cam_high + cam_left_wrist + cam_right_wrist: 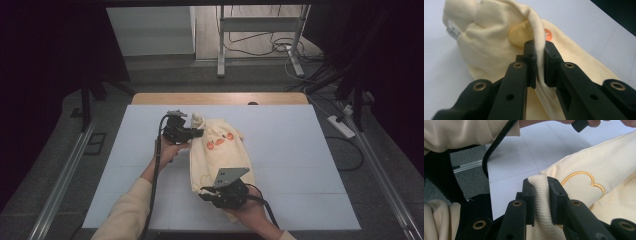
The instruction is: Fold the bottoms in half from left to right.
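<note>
1 cream garment, 2 claws, left and right, 1 white table

No wording can be read: a small white label sewn at the ribbed cuff of the cream garment carries print too small to make out; just beside the cuff, the garment's orange motifs bear no letters.

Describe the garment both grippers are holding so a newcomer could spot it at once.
Start at the white table; near its middle lies a pale cream sweatshirt. The left gripper is shut on a fold at its far end, the right gripper on its ribbed hem at the near end. Orange prints and an outlined gold heart mark it out.
</note>
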A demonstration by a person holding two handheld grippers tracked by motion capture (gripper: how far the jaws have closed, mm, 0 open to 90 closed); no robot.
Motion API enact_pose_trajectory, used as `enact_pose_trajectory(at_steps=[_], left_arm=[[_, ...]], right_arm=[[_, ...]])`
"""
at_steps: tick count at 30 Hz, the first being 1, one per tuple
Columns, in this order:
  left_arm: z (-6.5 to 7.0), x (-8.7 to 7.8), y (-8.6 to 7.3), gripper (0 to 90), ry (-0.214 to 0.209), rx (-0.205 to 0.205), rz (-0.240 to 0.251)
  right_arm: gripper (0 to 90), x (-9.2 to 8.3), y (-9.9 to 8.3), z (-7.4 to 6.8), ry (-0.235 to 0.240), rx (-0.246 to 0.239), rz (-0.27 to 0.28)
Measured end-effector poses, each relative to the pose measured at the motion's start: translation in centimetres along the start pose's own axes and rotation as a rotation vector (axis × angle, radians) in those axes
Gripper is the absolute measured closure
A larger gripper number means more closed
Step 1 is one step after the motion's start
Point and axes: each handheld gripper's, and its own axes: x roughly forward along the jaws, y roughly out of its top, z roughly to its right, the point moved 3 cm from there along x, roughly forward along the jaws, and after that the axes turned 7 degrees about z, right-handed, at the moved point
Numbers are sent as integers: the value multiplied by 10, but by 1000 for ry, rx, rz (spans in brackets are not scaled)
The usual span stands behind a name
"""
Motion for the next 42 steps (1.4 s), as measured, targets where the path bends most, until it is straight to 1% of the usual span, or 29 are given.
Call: enact_pose_trajectory(at_steps=[7, 10, 18, 20, 30, 36, 38, 42], left_arm=[[4, 9, 0, 817, -3, 11, -16], [6, 14, 0, 816, -5, 17, -24], [11, 25, 1, 815, -13, 22, -36], [14, 27, 1, 815, -16, 30, -42], [21, 34, 3, 814, -20, 43, -47], [25, 41, 4, 813, -23, 48, -60], [26, 44, 3, 812, -23, 50, -67], [27, 49, 3, 812, -19, 51, -76]], right_arm=[[771, -6, -6, 3, -13, 11, -4], [771, -9, -11, 5, -21, 29, -3], [771, -18, -20, 8, -41, 44, -5], [771, -20, -21, 8, -46, 49, -3], [771, -31, -28, 9, -68, 61, -4], [772, -37, -33, 10, -81, 79, 4], [772, -38, -34, 11, -83, 78, 2], [772, -42, -39, 13, -95, 93, 3]])
